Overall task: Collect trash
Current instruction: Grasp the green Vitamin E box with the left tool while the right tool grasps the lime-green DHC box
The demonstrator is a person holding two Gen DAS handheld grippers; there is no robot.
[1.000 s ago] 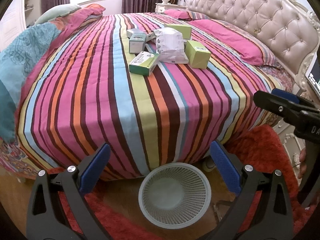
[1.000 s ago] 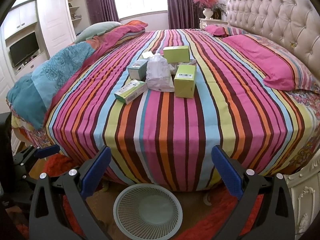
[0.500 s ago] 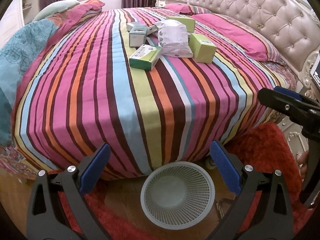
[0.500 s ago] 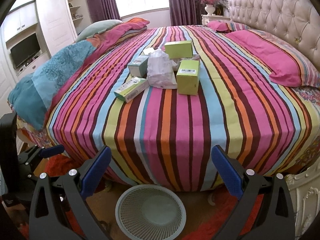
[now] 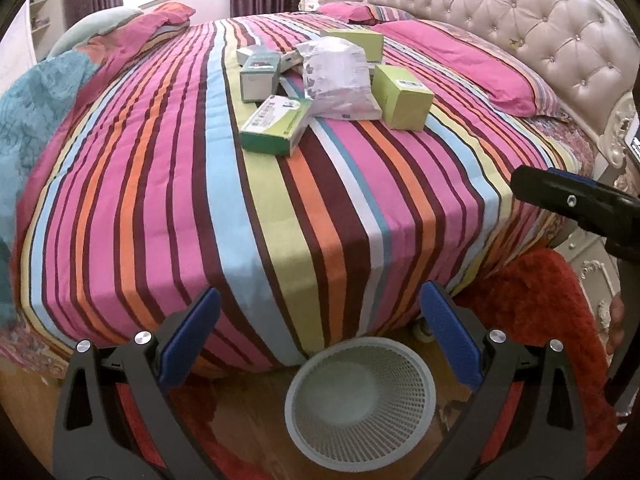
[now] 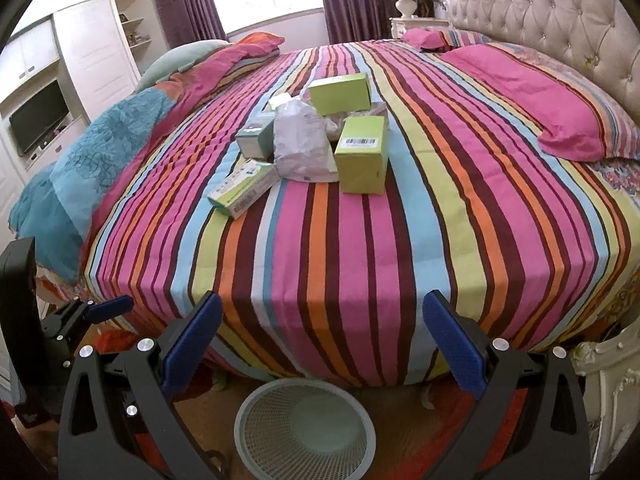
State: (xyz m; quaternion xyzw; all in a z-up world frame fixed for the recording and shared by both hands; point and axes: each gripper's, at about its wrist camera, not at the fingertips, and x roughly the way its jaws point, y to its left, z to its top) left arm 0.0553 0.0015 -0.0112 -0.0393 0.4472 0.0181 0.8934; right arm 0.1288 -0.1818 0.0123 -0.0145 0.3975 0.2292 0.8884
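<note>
Both open and empty: left gripper (image 5: 320,336) and right gripper (image 6: 322,338). Below them, white mesh wastebasket (image 5: 360,402); cartons and crumpled plastic bag (image 6: 300,146) on striped bedspread (image 6: 360,240).

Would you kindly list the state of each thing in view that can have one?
left gripper: open, holding nothing
right gripper: open, holding nothing
waste basket: upright on the floor, empty
plastic bag: crumpled, lying on the bed
barcoded green box: closed, standing on the bed
flat green-and-white box: closed, lying flat
curtains: drawn apart
television: off
</note>
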